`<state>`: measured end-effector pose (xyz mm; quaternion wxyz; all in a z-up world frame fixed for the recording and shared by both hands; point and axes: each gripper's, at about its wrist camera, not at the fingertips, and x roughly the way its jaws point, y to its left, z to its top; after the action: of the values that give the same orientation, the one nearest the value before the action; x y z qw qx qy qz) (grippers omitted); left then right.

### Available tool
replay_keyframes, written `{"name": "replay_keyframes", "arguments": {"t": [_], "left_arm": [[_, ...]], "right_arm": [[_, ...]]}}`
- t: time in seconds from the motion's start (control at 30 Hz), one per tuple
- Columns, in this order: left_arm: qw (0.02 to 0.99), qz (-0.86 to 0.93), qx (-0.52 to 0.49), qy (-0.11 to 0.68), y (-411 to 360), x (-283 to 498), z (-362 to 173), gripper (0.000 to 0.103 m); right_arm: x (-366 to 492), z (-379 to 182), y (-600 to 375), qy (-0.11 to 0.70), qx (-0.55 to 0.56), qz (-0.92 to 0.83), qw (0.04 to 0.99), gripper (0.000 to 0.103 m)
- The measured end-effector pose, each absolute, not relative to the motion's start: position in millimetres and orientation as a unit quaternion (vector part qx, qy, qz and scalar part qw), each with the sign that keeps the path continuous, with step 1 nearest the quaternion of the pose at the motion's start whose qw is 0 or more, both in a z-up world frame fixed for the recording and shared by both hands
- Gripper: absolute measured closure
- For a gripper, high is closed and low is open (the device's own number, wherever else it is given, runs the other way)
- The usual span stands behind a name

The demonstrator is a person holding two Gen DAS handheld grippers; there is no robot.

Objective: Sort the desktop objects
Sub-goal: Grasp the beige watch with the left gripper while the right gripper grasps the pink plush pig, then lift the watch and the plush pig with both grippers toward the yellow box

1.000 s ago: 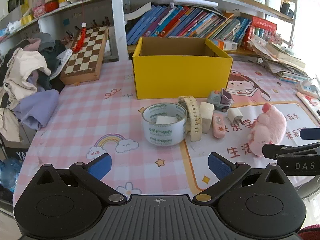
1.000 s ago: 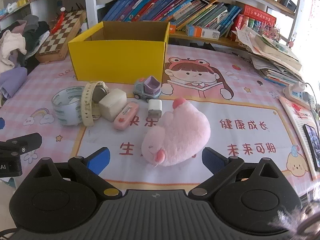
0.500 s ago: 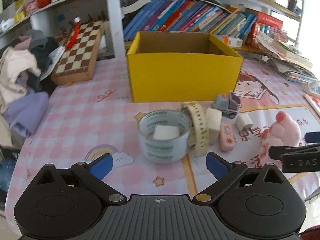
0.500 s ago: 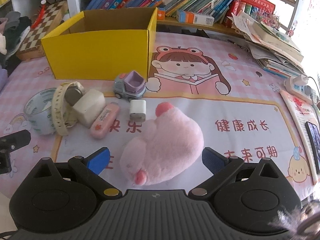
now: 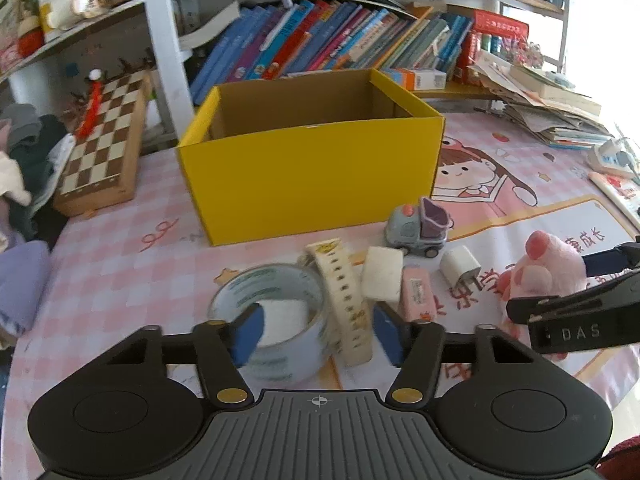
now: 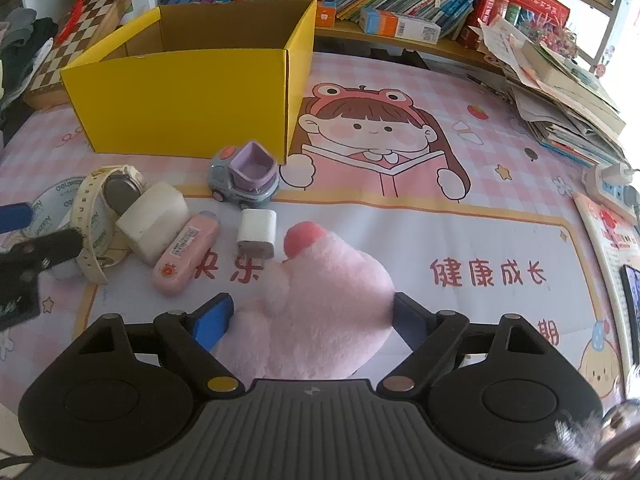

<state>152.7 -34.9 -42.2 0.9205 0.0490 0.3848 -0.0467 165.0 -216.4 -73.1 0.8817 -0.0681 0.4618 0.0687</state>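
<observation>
A cluster of small desktop objects is lying on a pink cartoon-printed surface (image 6: 500, 216), just in front of an open yellow cardboard box (image 5: 312, 168) whose visible interior is showing only bare cardboard. The right gripper (image 6: 310, 314) is reaching around a pink plush toy (image 6: 320, 304), its blue-padded fingers (image 6: 214, 316) standing apart on either side of the soft body, not yet pressing in as far as the view shows. The plush looks light and squashy, so it is likely to compress and wants a hold across its thick middle. The left gripper (image 5: 316, 330) is hovering low with its fingers (image 5: 248, 330) apart; one is dipping inside a roll of clear packing tape (image 5: 276, 320), the other sitting beyond a cream watch strap (image 5: 344, 300) leaning against the roll. The tape roll appears stiff, smooth and light, best pinched through its wall. Beside them are lying a white block (image 6: 154, 220), a pink case (image 6: 186, 254), a white charger plug (image 6: 257, 232) and a grey-and-purple toy truck (image 6: 244, 178).
</observation>
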Motion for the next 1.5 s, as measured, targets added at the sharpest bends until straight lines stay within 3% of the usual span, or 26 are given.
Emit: {"name": "replay_keyframes", "arguments": {"t": [0.4,0.47,0.53,0.73,1.07,1.5], "left_arm": [[0.915,-0.036,0.065,0.397,-49.9,181.0,-52.0,0.08],[0.917,-0.037,0.06,0.393,-49.2,181.1,-50.4,0.082],[0.92,-0.039,0.052,0.387,-47.1,181.1,-47.7,0.084],[0.93,-0.05,0.026,0.363,-43.5,177.0,-33.9,0.085],[0.958,-0.066,-0.024,0.277,-29.3,165.6,6.3,0.085],[0.968,-0.086,-0.053,0.232,-10.9,124.8,33.1,0.085]], "right_arm": [[172.6,-74.0,-222.1,0.458,-0.083,0.092,0.88,0.023],[173.4,-73.3,-223.3,0.456,-0.083,0.094,0.881,0.026],[174.3,-72.5,-224.4,0.454,-0.083,0.096,0.882,0.041],[174.4,-63.4,-229.1,0.441,-0.064,0.105,0.889,0.046],[160.7,-46.9,-218.0,0.402,-0.077,0.13,0.903,0.046],[134.9,-35.8,-205.3,0.392,-0.07,0.141,0.906,0.046]]}}
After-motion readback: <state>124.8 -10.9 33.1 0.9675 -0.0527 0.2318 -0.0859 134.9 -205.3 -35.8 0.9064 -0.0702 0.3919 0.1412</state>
